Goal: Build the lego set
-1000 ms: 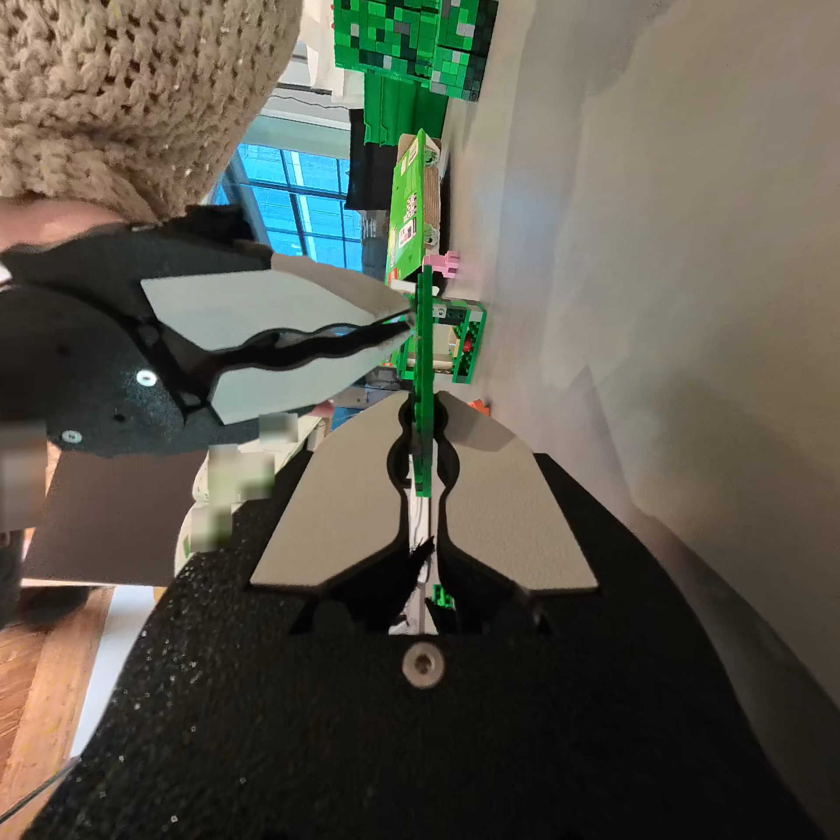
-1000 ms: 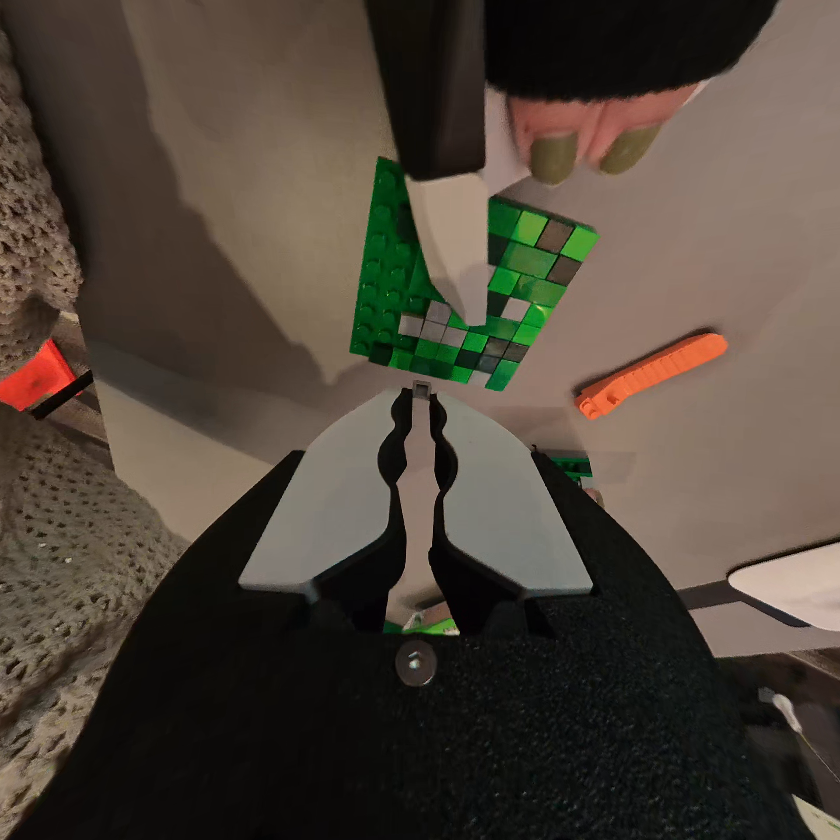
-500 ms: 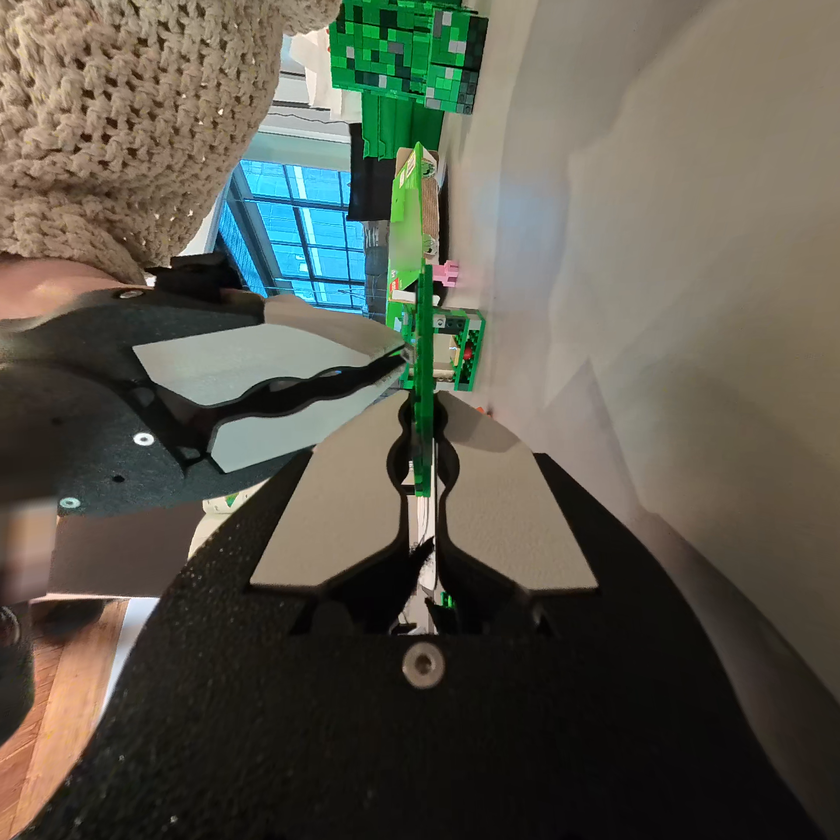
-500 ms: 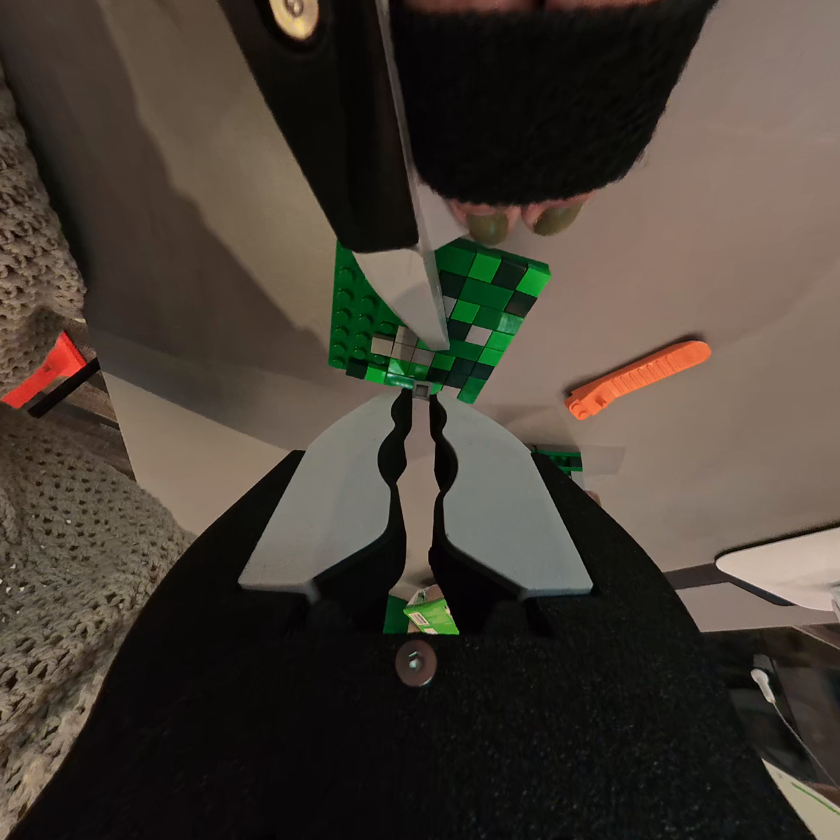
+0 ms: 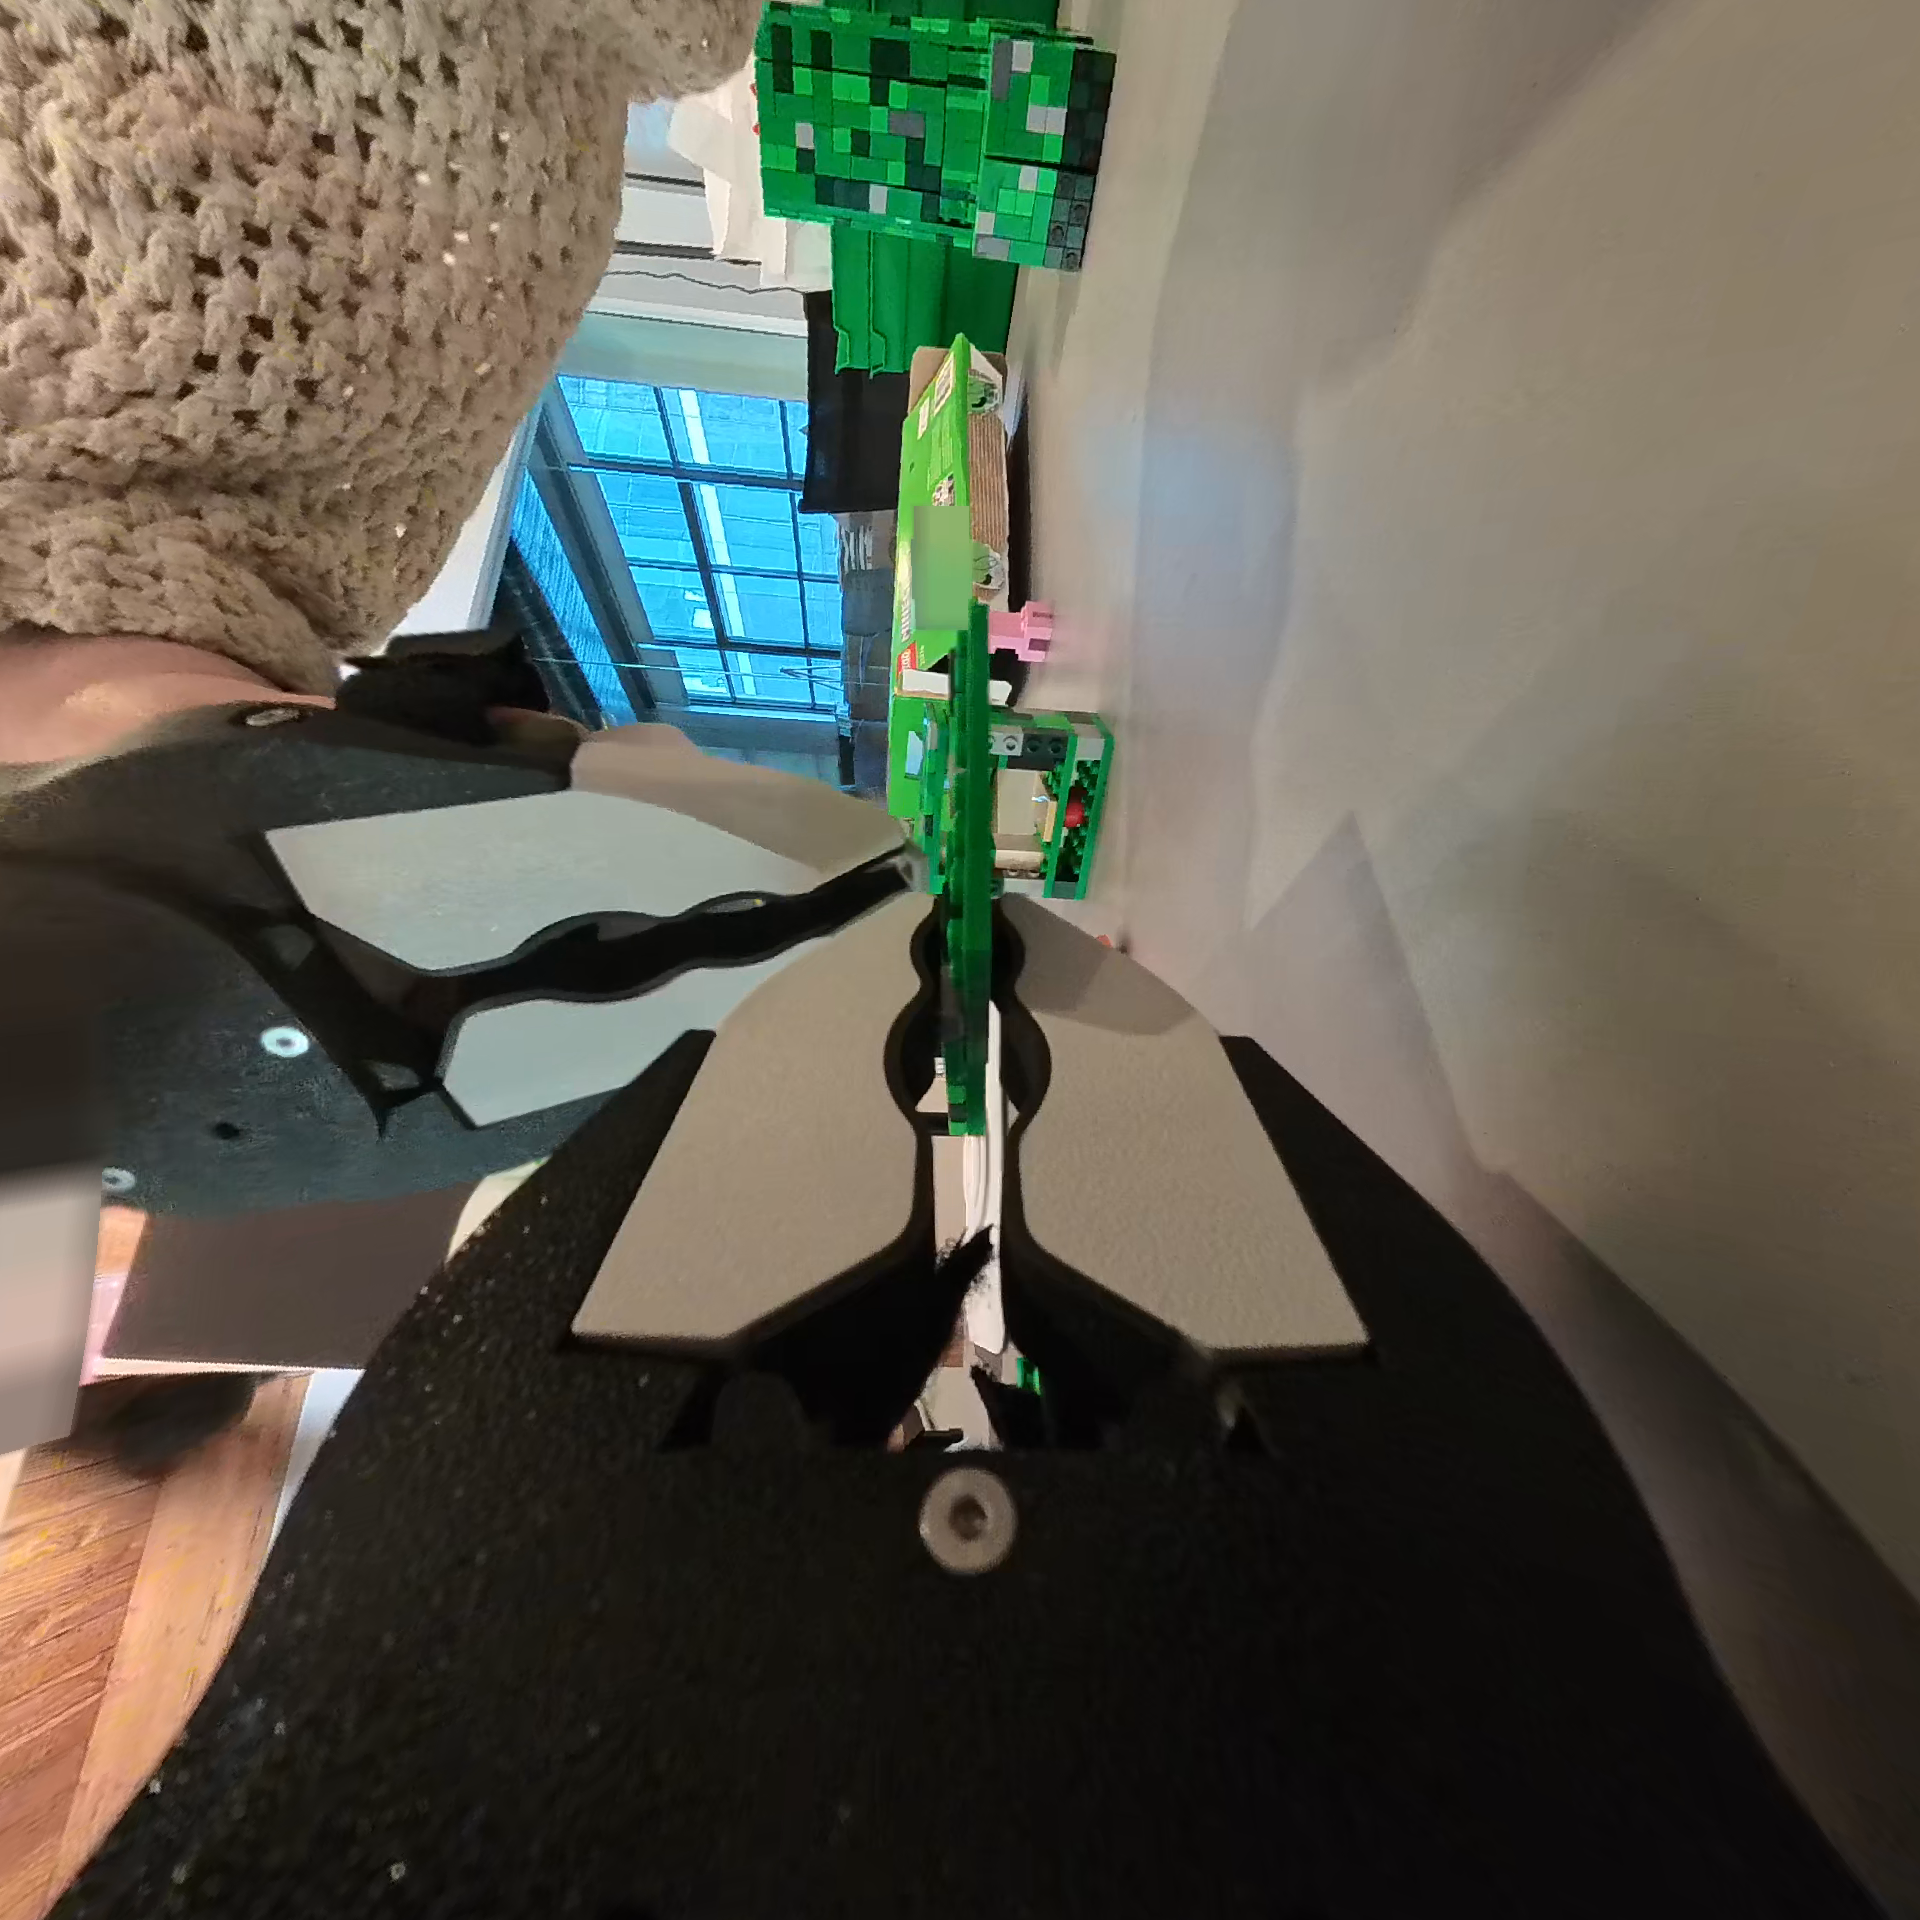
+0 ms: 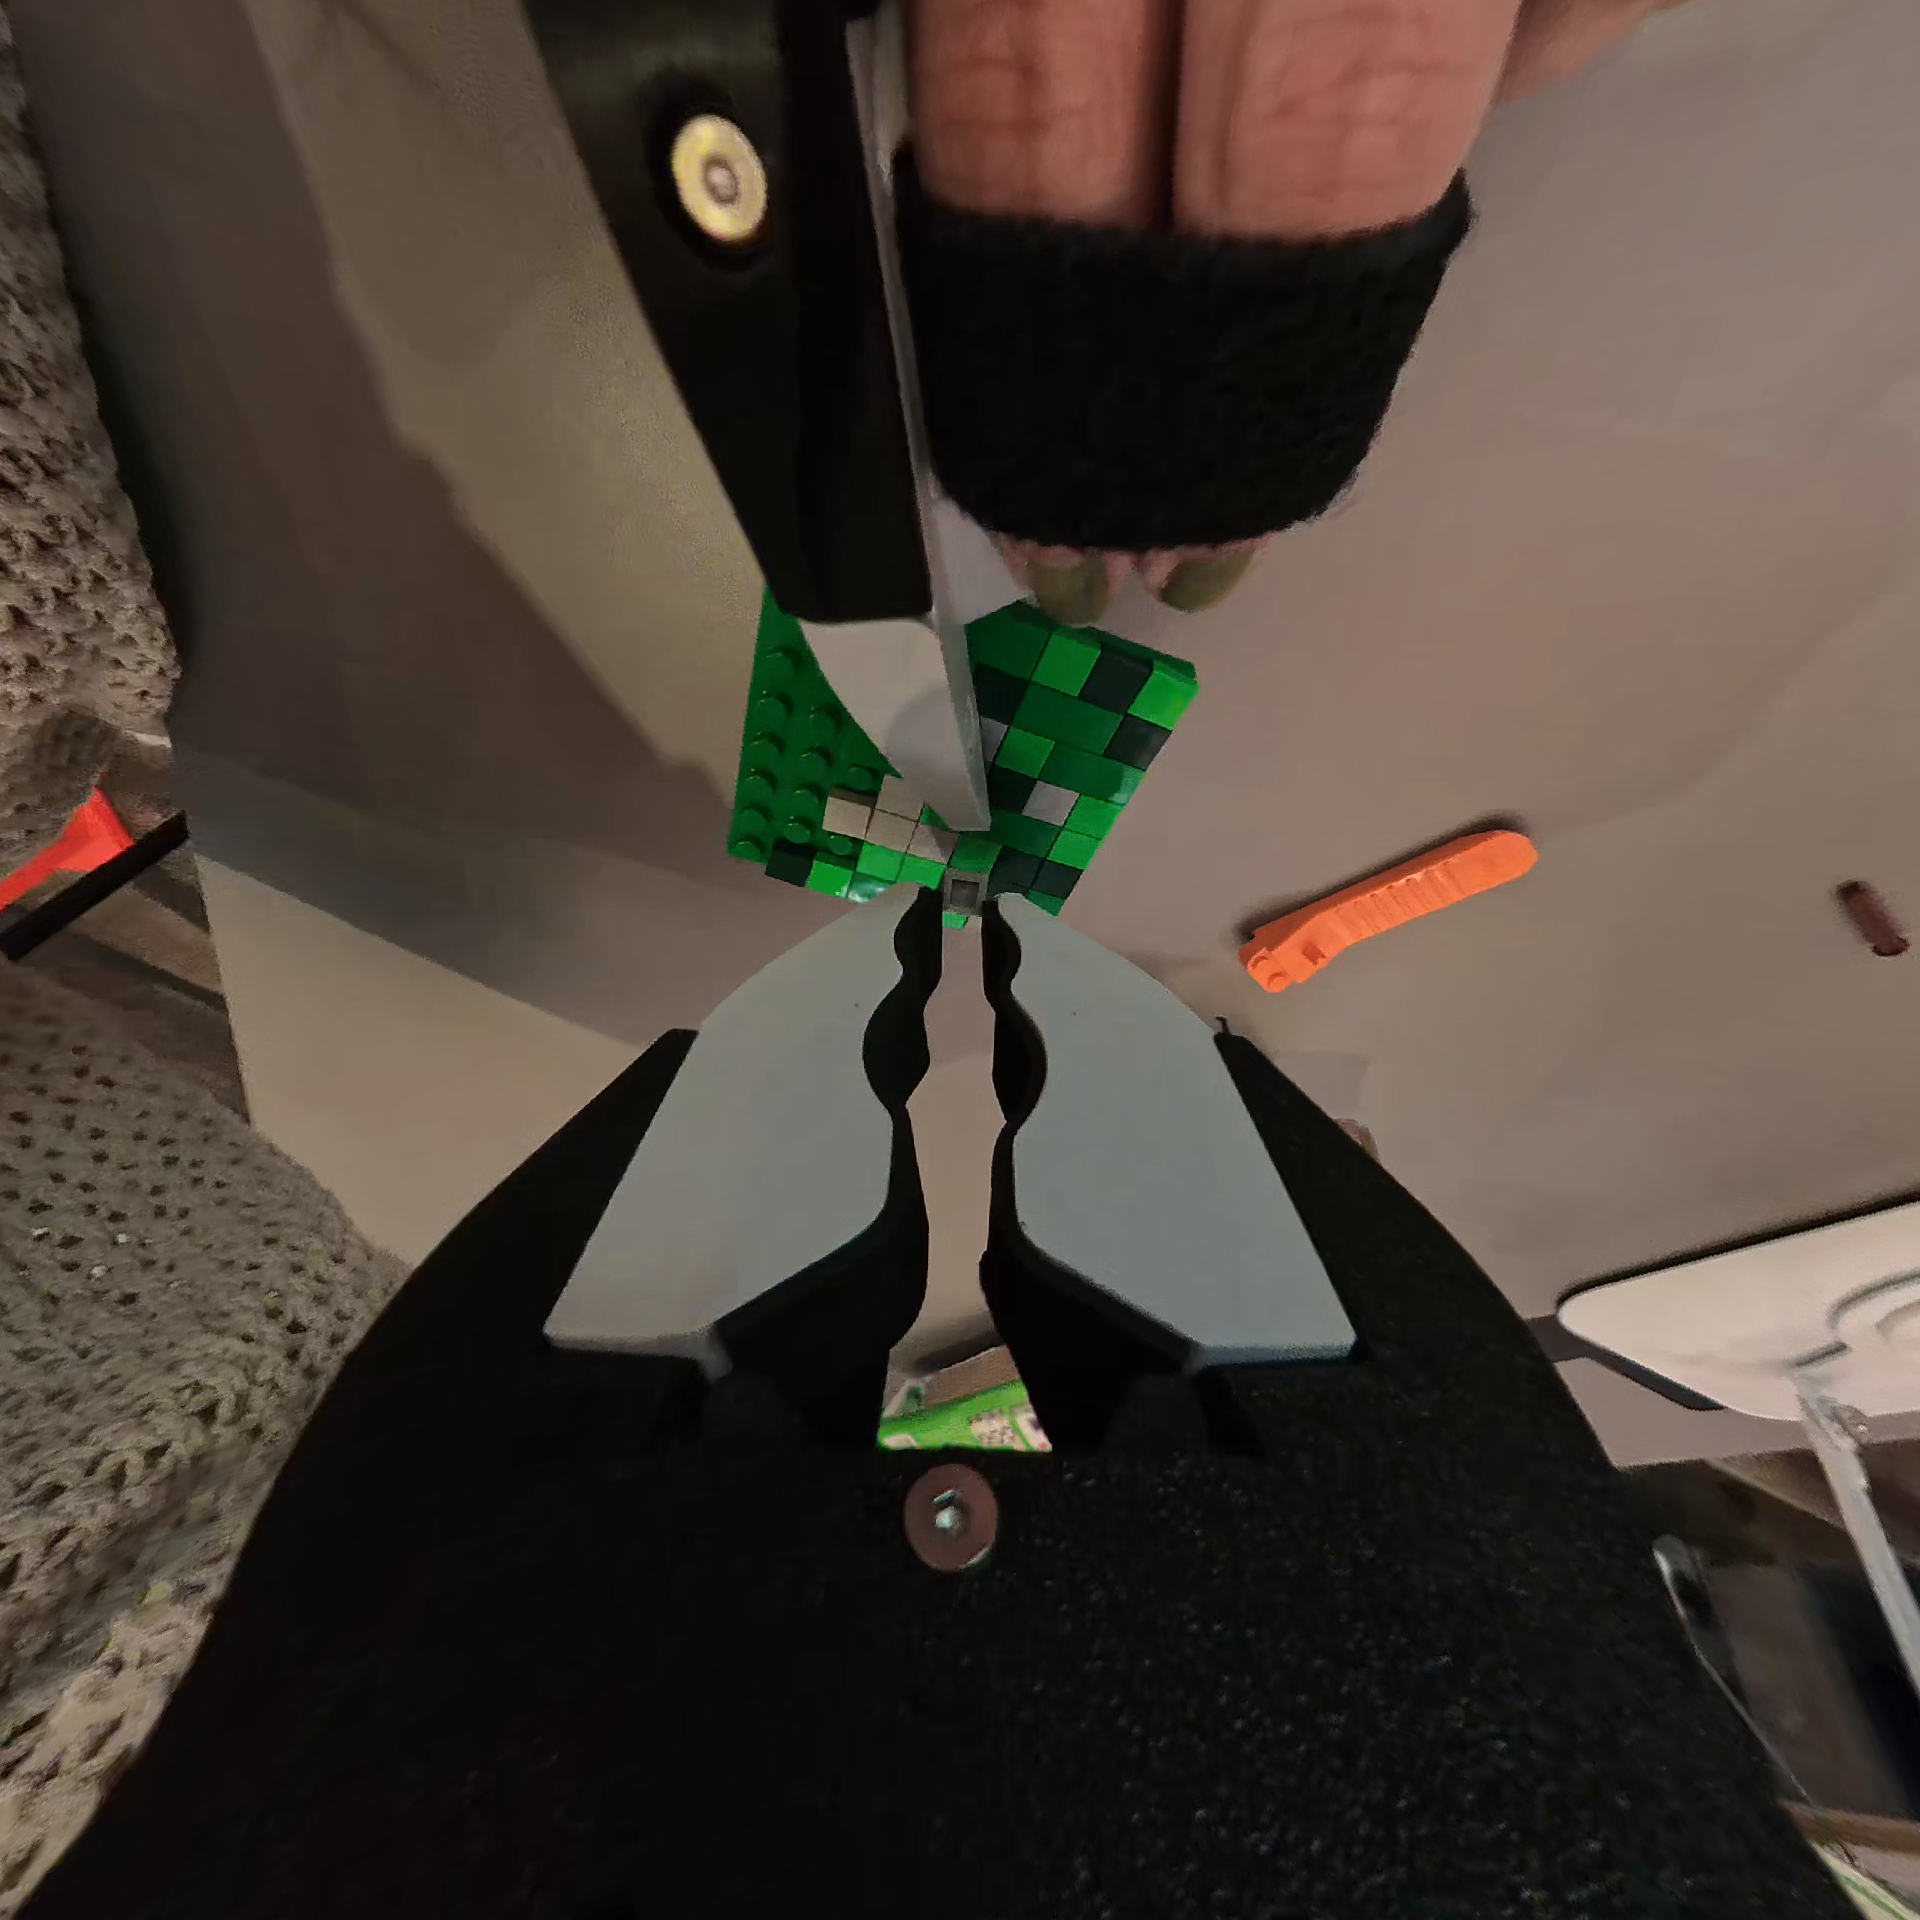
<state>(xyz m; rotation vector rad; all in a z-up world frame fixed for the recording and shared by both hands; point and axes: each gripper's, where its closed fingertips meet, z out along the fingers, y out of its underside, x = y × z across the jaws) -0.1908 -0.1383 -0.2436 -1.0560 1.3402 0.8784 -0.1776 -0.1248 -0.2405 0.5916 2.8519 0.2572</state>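
My left gripper is shut on a green plate and holds it edge-on above the table; in the right wrist view the plate shows as a green panel part covered with green, dark and grey tiles. My right gripper is shut on a small grey tile and holds it against the plate's near edge. In the left wrist view the right gripper comes in from the left and its tips touch the plate's face.
An orange brick separator lies on the grey table. A large green block figure, a green box, a small green build and a pink piece stand farther off. A white tray is at the right. My left and right fingertips are right by each other.
My right gripper has moved closer to the plate with the grey tile, and the tile now touches the plate's edge. The left gripper still holds the plate.
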